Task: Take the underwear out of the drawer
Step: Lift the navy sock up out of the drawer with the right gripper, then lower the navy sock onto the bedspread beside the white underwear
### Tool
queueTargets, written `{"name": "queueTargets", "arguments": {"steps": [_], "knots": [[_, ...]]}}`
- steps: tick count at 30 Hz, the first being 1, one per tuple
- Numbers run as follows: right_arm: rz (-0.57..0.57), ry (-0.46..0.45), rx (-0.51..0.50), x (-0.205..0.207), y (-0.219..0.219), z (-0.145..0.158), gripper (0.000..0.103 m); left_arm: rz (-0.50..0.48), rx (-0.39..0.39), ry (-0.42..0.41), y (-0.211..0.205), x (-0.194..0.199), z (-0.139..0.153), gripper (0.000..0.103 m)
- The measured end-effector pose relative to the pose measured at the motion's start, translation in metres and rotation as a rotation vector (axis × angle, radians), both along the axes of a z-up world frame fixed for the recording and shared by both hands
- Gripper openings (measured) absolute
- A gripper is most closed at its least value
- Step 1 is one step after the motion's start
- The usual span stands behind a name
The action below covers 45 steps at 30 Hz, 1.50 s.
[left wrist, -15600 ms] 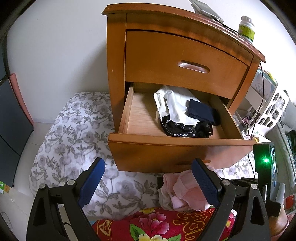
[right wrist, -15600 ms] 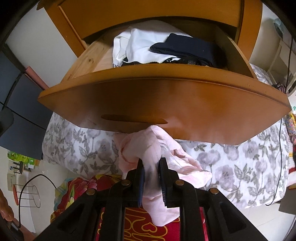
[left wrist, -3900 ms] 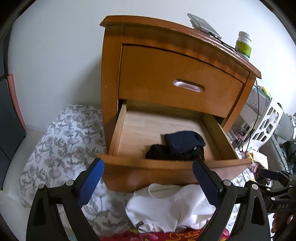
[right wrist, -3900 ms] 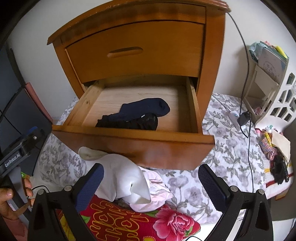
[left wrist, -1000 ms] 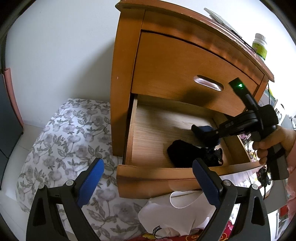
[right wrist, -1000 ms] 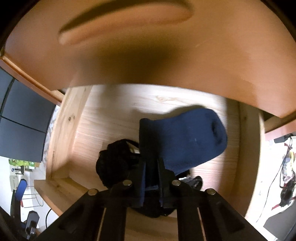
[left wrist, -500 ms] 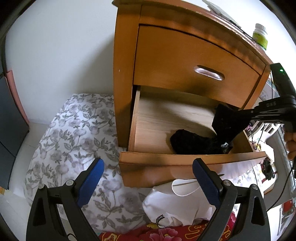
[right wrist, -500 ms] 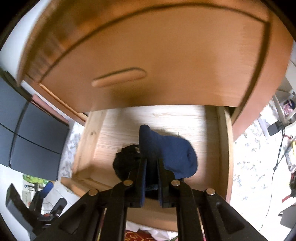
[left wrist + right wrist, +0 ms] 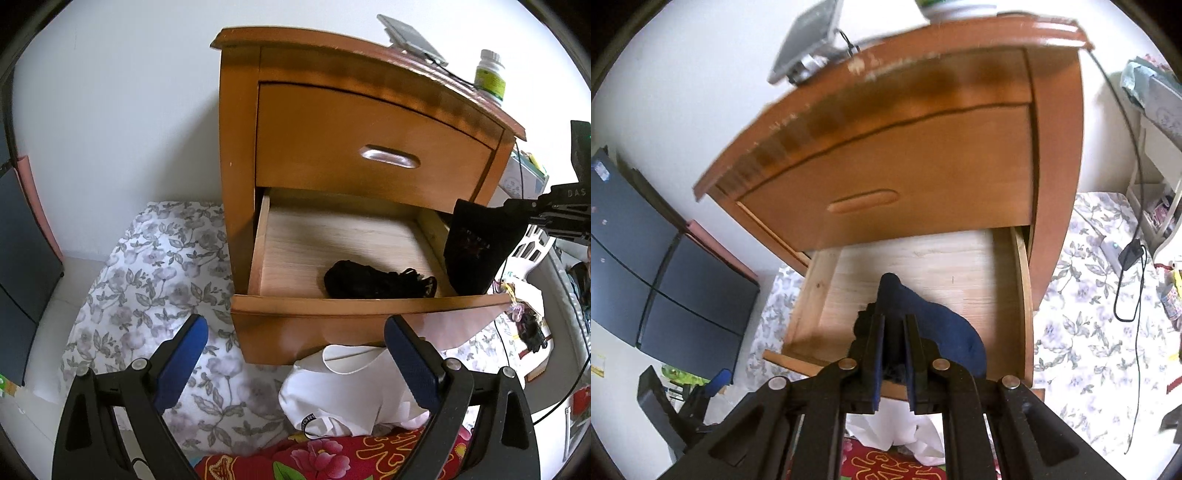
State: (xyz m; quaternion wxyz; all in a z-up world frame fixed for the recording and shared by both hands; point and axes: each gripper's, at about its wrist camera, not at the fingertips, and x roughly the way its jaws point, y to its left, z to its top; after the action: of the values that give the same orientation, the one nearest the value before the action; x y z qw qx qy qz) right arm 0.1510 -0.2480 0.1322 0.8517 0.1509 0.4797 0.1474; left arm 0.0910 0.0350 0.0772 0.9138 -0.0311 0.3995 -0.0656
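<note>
The right gripper (image 9: 894,356) is clamped on navy underwear (image 9: 945,328) above the open drawer (image 9: 354,306) — black garment (image 9: 373,283) inside; the left gripper (image 9: 295,360) gapes wide, empty.

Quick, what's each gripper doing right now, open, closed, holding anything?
Left gripper: open, holding nothing, in front of the open drawer.
Right gripper: closed on a dark navy garment, lifted above the drawer.
</note>
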Motion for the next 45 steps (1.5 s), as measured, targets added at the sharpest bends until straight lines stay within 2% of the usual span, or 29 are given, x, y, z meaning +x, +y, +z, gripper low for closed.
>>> {"name": "queueTargets", "arguments": {"steps": [15, 22, 24, 25, 34, 42, 45], "knots": [[0.028, -0.122, 0.03, -0.059, -0.015, 0.047, 0.01, -0.028, 0.019, -0.039, -0.019, -0.031, 0.022, 0.096], [0.055, -0.143, 0.033, -0.083, -0.014, 0.051, 0.01, -0.046, 0.024, -0.048, -0.028, -0.042, 0.029, 0.096], [0.067, -0.132, 0.031, -0.087, -0.01, 0.046, 0.01, -0.052, 0.026, -0.052, -0.03, -0.045, 0.03, 0.096], [0.072, -0.126, 0.029, -0.088, -0.009, 0.043, 0.006, -0.054, 0.027, -0.053, -0.03, -0.046, 0.03, 0.096], [0.096, -0.01, 0.002, -0.091, 0.008, -0.007, 0.006, -0.056, 0.026, -0.038, -0.029, -0.051, 0.027, 0.096], [0.051, 0.073, -0.158, -0.095, 0.019, -0.055, 0.01, -0.057, 0.016, 0.003, -0.029, -0.044, 0.015, 0.096], [0.043, 0.073, -0.205, -0.098, 0.023, -0.064, 0.01, -0.046, 0.01, 0.021, -0.027, -0.04, 0.009, 0.096]]}}
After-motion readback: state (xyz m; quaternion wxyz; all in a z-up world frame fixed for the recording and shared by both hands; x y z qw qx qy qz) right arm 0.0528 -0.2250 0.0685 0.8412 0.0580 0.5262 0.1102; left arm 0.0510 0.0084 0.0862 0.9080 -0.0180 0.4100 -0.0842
